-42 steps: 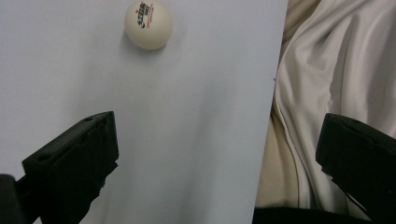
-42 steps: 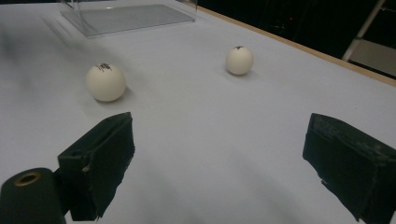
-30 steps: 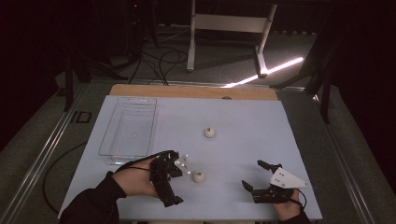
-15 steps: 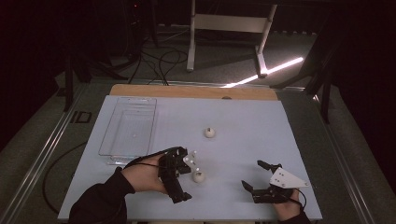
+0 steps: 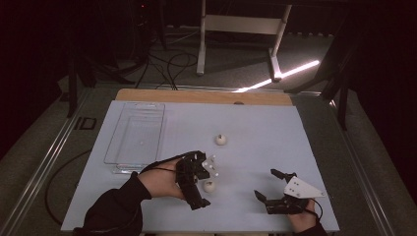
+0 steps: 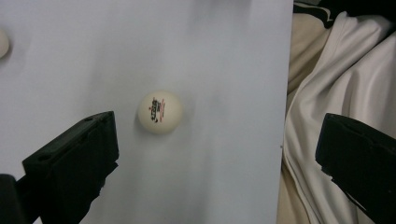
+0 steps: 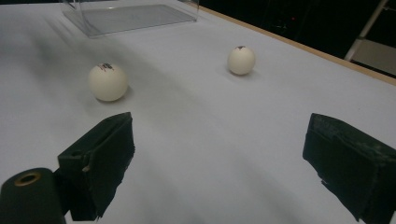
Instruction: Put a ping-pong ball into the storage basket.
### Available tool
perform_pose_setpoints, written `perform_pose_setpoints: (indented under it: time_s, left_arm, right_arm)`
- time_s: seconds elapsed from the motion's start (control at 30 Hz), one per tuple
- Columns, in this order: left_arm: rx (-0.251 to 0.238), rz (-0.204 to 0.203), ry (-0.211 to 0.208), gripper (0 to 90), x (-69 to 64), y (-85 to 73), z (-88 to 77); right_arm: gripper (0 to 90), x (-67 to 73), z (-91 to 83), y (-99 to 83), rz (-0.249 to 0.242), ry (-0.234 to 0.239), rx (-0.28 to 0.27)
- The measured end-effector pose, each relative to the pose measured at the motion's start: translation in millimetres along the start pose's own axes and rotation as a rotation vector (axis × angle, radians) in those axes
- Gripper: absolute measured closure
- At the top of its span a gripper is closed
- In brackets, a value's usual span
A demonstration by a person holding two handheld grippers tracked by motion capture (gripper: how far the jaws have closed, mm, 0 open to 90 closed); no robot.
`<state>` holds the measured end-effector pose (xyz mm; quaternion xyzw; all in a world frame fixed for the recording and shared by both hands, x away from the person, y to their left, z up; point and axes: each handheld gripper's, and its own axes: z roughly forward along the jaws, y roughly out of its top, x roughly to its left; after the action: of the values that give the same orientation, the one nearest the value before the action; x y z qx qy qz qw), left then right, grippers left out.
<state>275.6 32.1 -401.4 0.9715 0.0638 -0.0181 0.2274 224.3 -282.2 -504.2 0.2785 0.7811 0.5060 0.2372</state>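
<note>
**Left gripper over the near ball, jaws wide**

Since a second ago we see the left gripper [image 5: 209, 184] has travelled rightwards across the white table [image 5: 255, 142] and now sits right at the near ball [image 5: 209, 186], which has kept its place; the right gripper [image 5: 269, 185] has not shifted, and the far ball [image 5: 221, 139] lies where it did.

From the high view, our left hand [image 5: 160, 181] holds its gripper low over the table near the front edge, with the near ball just beside the gripper's black body on its right side. In the left gripper view the jaws stand wide apart, nothing between them touching either one. The near ball [image 6: 159, 112], cream with a small red and black mark, lies on the table between the jaws, nearer to the left one and a little beyond its tip. Pale cloth [image 6: 336, 93] hangs past the table edge at the right of that view.

Our right gripper rests at the front right of the table, well apart from both balls, its jaws spread wide and holding nothing. Its own view looks across the table at the near ball [image 7: 108, 81] and the far ball [image 7: 241, 60], with the clear tray [image 7: 130, 16] behind them.

In the high view the clear tray [image 5: 112, 147] lies at the left of the table, well apart from the near ball.
</note>
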Motion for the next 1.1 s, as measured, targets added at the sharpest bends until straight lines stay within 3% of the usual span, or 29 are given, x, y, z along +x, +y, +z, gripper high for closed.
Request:
perform_pose_setpoints:
  time_s: [0.43,0.8,1.1]
  left_arm:
    - [0.006,0.013,0.004,1.4,6.2,9.1,13.4]
    - [-0.003,0.021,-0.001,2.8,15.0,3.7,26.6]
    - [-0.031,0.033,-0.010,11.7,22.1,-4.4,40.0]
  right_arm:
    - [8.7,0.0,-0.1,0.2,-0.002,0.000,-0.007]
    - [8.7,-0.1,-0.4,0.1,-0.001,-0.001,-0.005]
    - [8.7,-0.1,-0.3,-0.1,-0.002,-0.002,-0.004]
